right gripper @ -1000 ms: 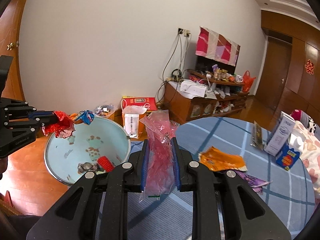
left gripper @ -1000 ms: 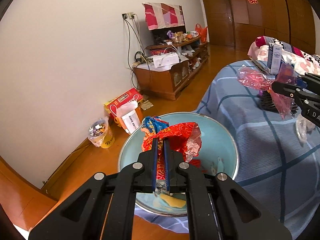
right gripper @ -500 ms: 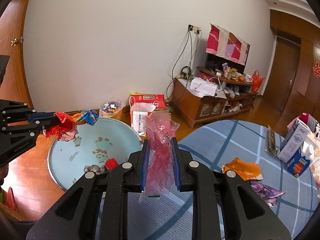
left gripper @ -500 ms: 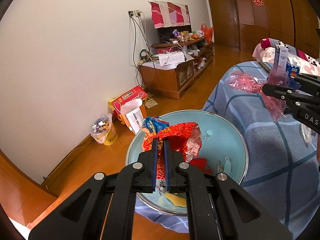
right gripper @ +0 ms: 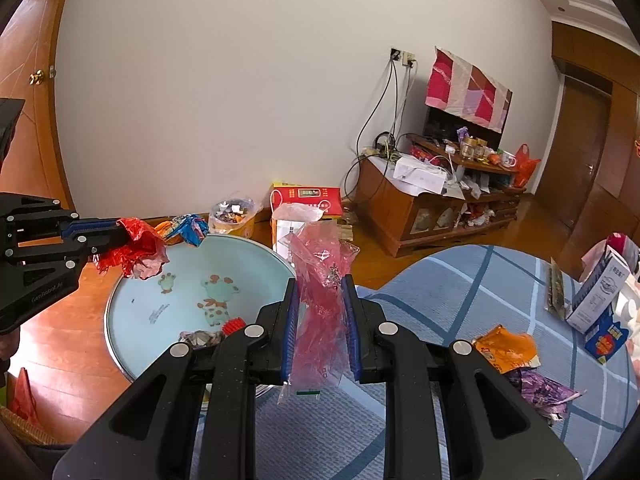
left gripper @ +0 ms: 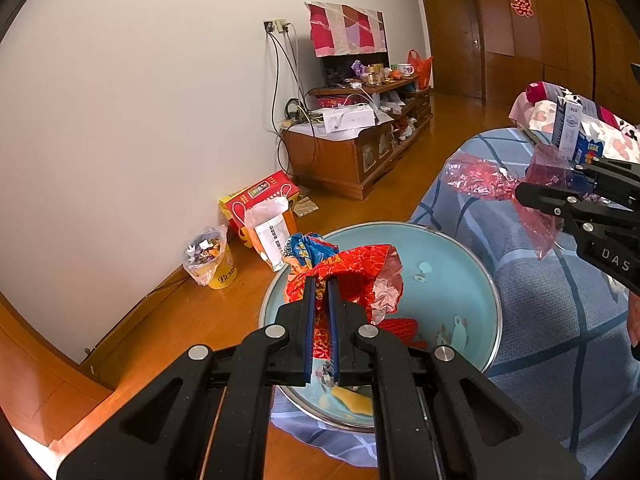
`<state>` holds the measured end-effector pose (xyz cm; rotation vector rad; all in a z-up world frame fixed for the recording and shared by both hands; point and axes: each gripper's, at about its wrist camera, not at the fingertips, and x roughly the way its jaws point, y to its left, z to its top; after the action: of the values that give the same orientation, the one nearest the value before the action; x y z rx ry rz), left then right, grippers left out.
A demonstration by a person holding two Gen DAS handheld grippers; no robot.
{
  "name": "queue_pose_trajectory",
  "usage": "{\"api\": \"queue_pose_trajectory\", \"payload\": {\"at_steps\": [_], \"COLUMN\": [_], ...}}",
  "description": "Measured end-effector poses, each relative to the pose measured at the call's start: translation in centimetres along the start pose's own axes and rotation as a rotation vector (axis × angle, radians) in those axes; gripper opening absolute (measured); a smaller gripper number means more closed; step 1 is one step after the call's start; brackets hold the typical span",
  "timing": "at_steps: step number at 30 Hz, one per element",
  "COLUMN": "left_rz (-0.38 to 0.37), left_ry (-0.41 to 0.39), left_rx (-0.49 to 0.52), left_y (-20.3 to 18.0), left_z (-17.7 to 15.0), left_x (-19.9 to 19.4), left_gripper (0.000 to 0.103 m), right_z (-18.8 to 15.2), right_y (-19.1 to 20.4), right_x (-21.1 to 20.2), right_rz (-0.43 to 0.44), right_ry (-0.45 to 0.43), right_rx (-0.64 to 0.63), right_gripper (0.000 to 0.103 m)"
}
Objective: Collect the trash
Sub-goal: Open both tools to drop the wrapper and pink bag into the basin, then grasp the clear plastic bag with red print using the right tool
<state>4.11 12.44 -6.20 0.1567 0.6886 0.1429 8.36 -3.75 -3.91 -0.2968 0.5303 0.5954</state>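
Observation:
My left gripper (left gripper: pixel 320 280) is shut on a crumpled red foil wrapper (left gripper: pixel 360 268), bunched with a blue and orange wrapper (left gripper: pixel 308 246), and holds it above a light-blue enamel basin (left gripper: pixel 448 280). The basin holds a few scraps. My right gripper (right gripper: pixel 320 284) is shut on a pink plastic bag (right gripper: pixel 320 264) over the table's edge, just right of the basin (right gripper: pixel 132 304). The right wrist view shows the left gripper (right gripper: pixel 120 236) and its red wrapper (right gripper: pixel 140 248) over the basin's far left rim. In the left wrist view the right gripper (left gripper: pixel 520 192) comes in from the right with the pink bag (left gripper: pixel 480 180).
A round table with a blue checked cloth (right gripper: pixel 460 280) carries an orange wrapper (right gripper: pixel 504 354), a purple wrapper (right gripper: pixel 540 392) and a milk carton (right gripper: pixel 600 292). On the wooden floor stand a yellow bucket of scraps (left gripper: pixel 208 256), a red box (left gripper: pixel 260 196) and a TV cabinet (left gripper: pixel 352 152).
The right gripper with the pink bag has drifted a little toward the basin. The left gripper has kept still with its wrappers.

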Motion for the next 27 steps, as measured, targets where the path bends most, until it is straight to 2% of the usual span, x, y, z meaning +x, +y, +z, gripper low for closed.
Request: {"api": "queue_pose_trajectory", "payload": {"at_steps": [15, 17, 18, 20, 22, 24, 25, 27], "left_rz": [-0.011, -0.022, -0.029, -0.037, -0.037, -0.037, -0.032, -0.03], "left_ry": [0.005, 0.008, 0.011, 0.014, 0.013, 0.017, 0.019, 0.02], "left_rx": [-0.013, -0.012, -0.01, -0.009, -0.006, -0.008, -0.011, -0.017], "left_y": [0.4, 0.3, 0.1, -0.1, -0.5, -0.6, -0.7, -0.7], "left_z": [0.0, 0.0, -0.1, -0.1, -0.2, -0.3, -0.3, -0.5], "left_x": [0.0, 0.0, 0.0, 0.0, 0.1, 0.2, 0.2, 0.2], "left_gripper": [0.008, 0.01, 0.011, 0.03, 0.038, 0.049, 0.059, 0.063], "right_z": [0.2, 0.2, 0.1, 0.1, -0.1, -0.2, -0.3, -0.5], "right_y": [0.6, 0.9, 1.1, 1.3, 1.4, 1.4, 1.3, 1.1], "right_x": [0.2, 0.3, 0.3, 0.2, 0.2, 0.3, 0.3, 0.2], "right_rz": [0.028, 0.051, 0.055, 0.068, 0.068, 0.067, 0.063, 0.057], "right_ry": [0.008, 0.016, 0.015, 0.014, 0.014, 0.021, 0.022, 0.025], "right_rx": [-0.019, -0.031, -0.035, -0.034, -0.033, -0.03, -0.028, -0.019], "right_gripper": [0.022, 0.024, 0.031, 0.048, 0.05, 0.05, 0.051, 0.051]}}
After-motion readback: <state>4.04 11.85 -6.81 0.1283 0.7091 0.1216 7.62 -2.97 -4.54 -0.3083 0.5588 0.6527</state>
